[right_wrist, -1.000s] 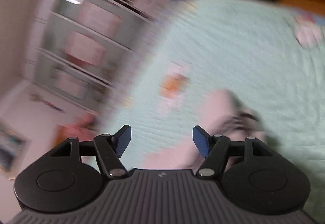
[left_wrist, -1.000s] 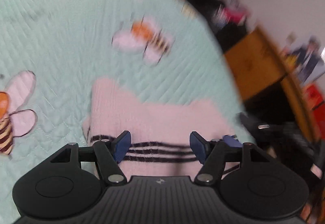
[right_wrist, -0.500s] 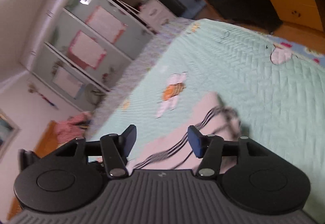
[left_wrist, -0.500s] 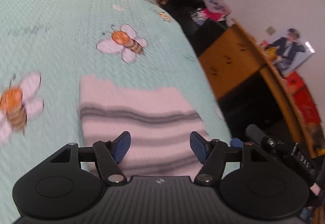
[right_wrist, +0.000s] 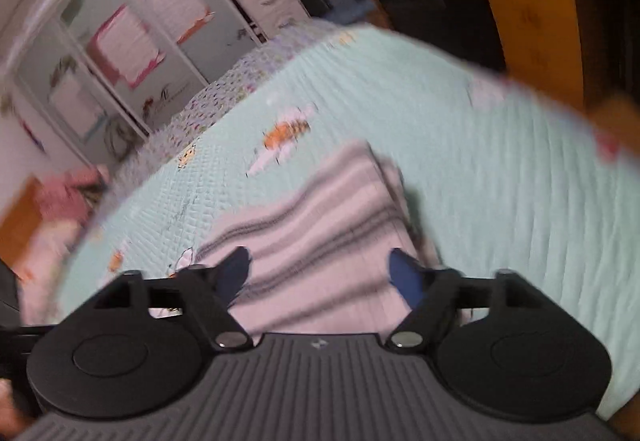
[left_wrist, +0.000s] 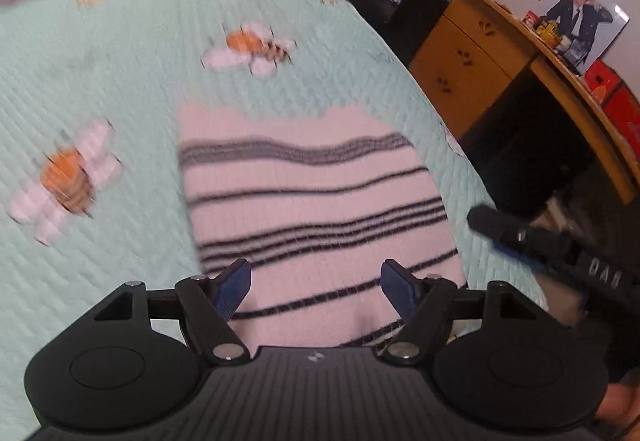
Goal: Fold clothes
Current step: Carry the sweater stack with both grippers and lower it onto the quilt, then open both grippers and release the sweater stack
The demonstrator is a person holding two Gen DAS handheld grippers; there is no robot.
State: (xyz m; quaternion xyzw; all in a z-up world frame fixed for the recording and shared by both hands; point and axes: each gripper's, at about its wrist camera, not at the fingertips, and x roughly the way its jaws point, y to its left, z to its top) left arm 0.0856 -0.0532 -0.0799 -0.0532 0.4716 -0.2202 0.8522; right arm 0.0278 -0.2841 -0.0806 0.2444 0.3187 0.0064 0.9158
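Your left gripper point(left_wrist: 316, 287) hangs above the pale pink knitted garment with thin dark stripes point(left_wrist: 316, 193), its blue fingers point(left_wrist: 232, 287) wide apart and gripping nothing. The garment lies folded flat on the mint green quilted bedspread with bee pictures point(left_wrist: 100, 81), near the bed edge that faces the orange wooden cabinet point(left_wrist: 468, 57). Your right gripper point(right_wrist: 320, 273) has just been opening; its fingers stand apart over the same garment point(right_wrist: 328, 209), empty

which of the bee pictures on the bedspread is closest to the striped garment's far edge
The bee just beyond the striped garment; the other large bee lies off to the garment's left side.
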